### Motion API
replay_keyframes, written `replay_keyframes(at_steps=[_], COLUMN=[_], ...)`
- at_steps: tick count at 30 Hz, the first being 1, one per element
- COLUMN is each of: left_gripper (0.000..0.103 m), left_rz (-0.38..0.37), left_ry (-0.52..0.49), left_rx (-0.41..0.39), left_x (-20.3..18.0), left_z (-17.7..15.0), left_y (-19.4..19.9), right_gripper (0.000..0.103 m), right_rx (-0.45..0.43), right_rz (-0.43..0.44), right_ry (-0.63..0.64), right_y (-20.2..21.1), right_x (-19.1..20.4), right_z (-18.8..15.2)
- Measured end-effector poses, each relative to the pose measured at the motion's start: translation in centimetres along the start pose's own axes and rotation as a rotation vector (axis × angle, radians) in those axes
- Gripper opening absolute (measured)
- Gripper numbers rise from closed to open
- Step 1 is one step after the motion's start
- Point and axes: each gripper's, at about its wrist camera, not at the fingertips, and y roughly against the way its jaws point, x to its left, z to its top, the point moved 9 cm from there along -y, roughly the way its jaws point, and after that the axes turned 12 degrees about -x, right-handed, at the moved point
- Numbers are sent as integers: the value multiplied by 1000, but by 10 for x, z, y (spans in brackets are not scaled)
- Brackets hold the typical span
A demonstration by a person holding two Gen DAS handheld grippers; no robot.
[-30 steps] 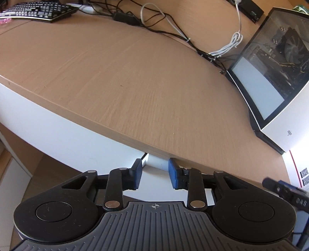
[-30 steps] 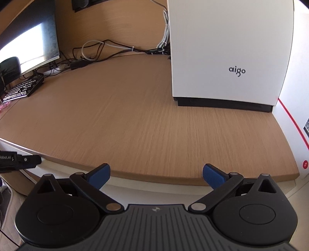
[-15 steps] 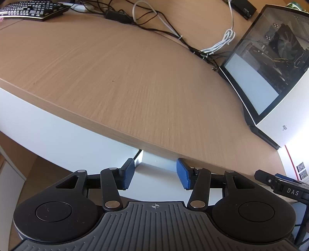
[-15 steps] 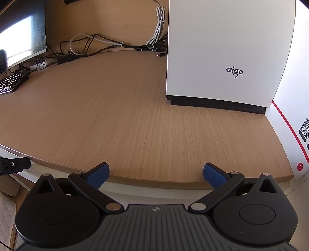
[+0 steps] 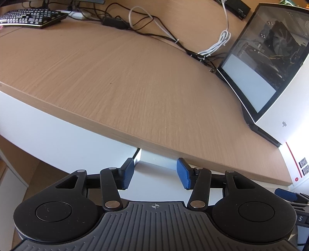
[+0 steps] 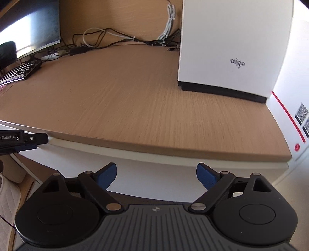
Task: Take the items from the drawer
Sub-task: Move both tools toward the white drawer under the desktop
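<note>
**Both grippers wait at the desk's front edge, drawer not yet opened**

Nearest, the left gripper (image 5: pixel 154 172) hangs just below the desk (image 5: pixel 119 81) edge, its jaws about half open and empty, set either side of a gap between two white drawer fronts (image 5: pixel 63 139), probably to find a hold there. To its right, the right gripper (image 6: pixel 156 176) faces the white panel (image 6: pixel 154 166) under the desk; its wide jaws are closing on nothing. No drawer contents show, so the items are likely inside. Farther back stand a white computer case (image 6: pixel 231 44), tangled cables (image 5: pixel 154 29) and, far left, a keyboard (image 5: pixel 29 17).
</note>
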Motion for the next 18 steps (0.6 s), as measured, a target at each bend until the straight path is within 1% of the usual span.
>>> replay_keyframes(at_steps=[2, 4, 6, 8, 11, 12, 14, 16, 18], left_gripper=[54, 51, 46, 46, 46, 46, 46, 46, 47], left_rz=[0, 4, 8, 10, 13, 12, 9, 5, 1], left_ry=[-3, 7, 30, 24, 5, 5, -3, -18, -24], left_rx=[2, 4, -2, 2, 4, 9, 18, 22, 26], left_x=[0, 2, 5, 5, 3, 3, 3, 2, 2], left_z=[0, 2, 6, 6, 6, 6, 6, 6, 6], left_y=[0, 0, 0, -1, -1, -1, -1, -2, -2], right_gripper=[88, 88, 86, 81, 80, 82, 82, 82, 83], right_rx=[-10, -29, -50, -55, -61, -56, -60, -71, -62], right_rz=[-17, -28, -57, -86, -111, -123, -145, -140, -136], right_ry=[-31, -54, -60, -93, -166, -170, -135, -118, -113], right_y=[-1, -1, -4, -10, -18, -21, -22, -22, -23], right_x=[-2, -3, -4, -8, -13, -13, -10, -8, -8], right_z=[-1, 2, 4, 5, 5, 3, 0, 0, 1])
